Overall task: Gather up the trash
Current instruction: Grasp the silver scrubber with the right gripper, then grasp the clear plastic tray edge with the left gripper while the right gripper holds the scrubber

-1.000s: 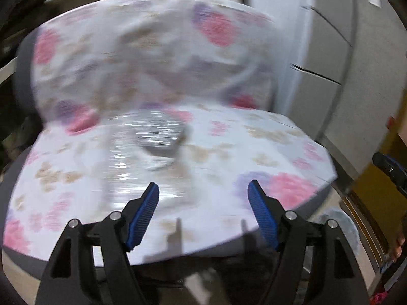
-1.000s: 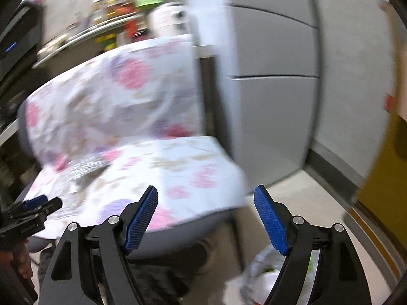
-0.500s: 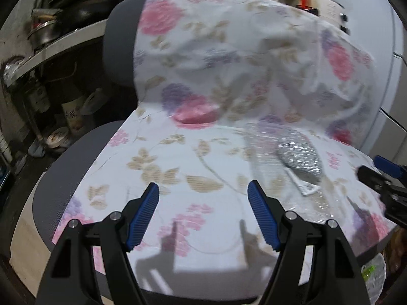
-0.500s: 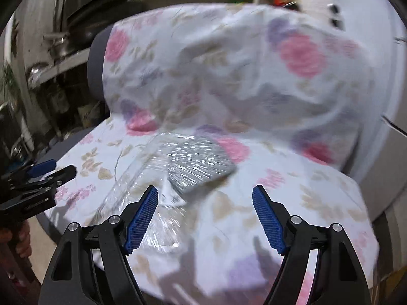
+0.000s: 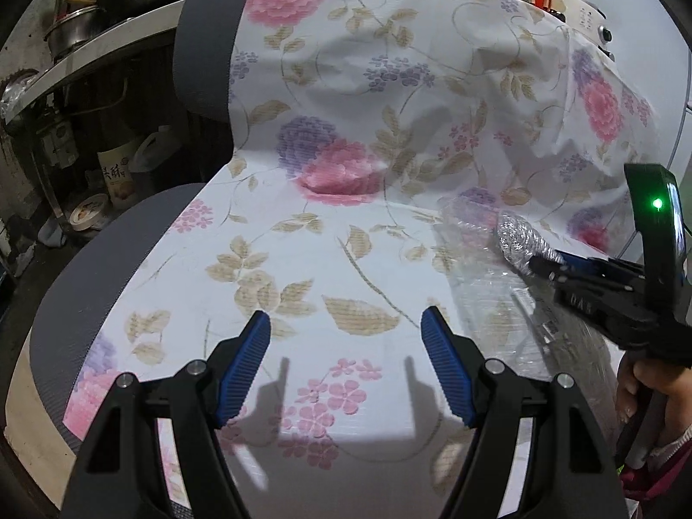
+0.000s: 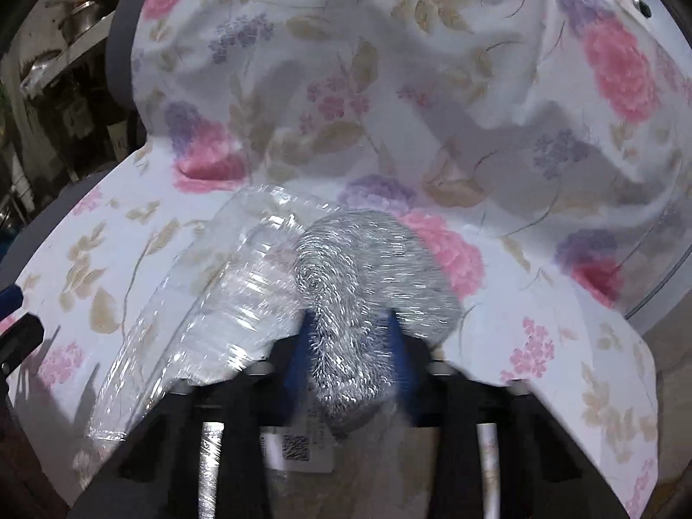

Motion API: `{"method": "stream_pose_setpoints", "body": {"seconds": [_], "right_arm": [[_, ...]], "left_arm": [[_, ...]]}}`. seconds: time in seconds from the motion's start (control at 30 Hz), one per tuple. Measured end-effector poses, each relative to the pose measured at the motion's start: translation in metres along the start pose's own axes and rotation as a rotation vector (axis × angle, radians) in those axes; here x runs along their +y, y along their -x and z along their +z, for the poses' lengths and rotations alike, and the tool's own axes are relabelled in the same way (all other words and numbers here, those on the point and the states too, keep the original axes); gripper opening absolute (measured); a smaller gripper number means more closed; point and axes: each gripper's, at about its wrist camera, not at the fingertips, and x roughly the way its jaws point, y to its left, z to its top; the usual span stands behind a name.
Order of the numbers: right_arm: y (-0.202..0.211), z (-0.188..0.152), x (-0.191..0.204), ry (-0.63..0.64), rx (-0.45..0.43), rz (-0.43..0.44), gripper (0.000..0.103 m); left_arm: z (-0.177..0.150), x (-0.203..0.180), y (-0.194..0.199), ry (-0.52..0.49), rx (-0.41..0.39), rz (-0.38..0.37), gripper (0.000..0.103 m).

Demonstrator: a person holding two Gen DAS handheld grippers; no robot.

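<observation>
Right gripper (image 6: 350, 346) is on the trash now: its jaws have just been closing and the blue pads pinch the silvery wrapper (image 6: 367, 277) between them. That wrapper sits inside a clear plastic bag (image 6: 225, 302) lying on the chair's seat, over the floral cover (image 5: 346, 173), just in front of the backrest. Over on the left, the left gripper (image 5: 346, 341) hangs above the seat with jaws spread wide, nothing between them, only flowered cloth. The grey chair (image 5: 203, 43) edge shows beside the cover.
</observation>
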Motion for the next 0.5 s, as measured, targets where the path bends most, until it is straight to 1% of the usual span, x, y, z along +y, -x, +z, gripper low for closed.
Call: {"method": "stream_pose_setpoints", "body": {"seconds": [0.07, 0.1, 0.23, 0.33, 0.37, 0.5], "right_arm": [[0.008, 0.004, -0.009, -0.021, -0.036, 0.007, 0.012], [0.017, 0.006, -0.016, -0.042, -0.079, 0.001, 0.012], [0.068, 0.006, -0.045, -0.116, -0.218, -0.028, 0.011], [0.1, -0.004, -0.064, -0.147, -0.25, -0.038, 0.011], [0.106, -0.007, -0.068, -0.151, -0.251, -0.038, 0.011], [0.127, -0.04, -0.079, -0.157, -0.225, -0.032, 0.011]], "left_arm": [[0.0, -0.004, 0.001, -0.007, 0.0, -0.004, 0.07], [0.0, -0.006, 0.002, -0.011, 0.0, -0.007, 0.07], [0.002, -0.015, 0.008, -0.023, -0.007, -0.025, 0.07], [0.004, -0.025, 0.011, -0.031, -0.011, -0.04, 0.07], [0.004, -0.028, 0.011, -0.034, -0.01, -0.042, 0.07], [0.007, -0.043, 0.003, -0.042, 0.008, -0.07, 0.07]]}}
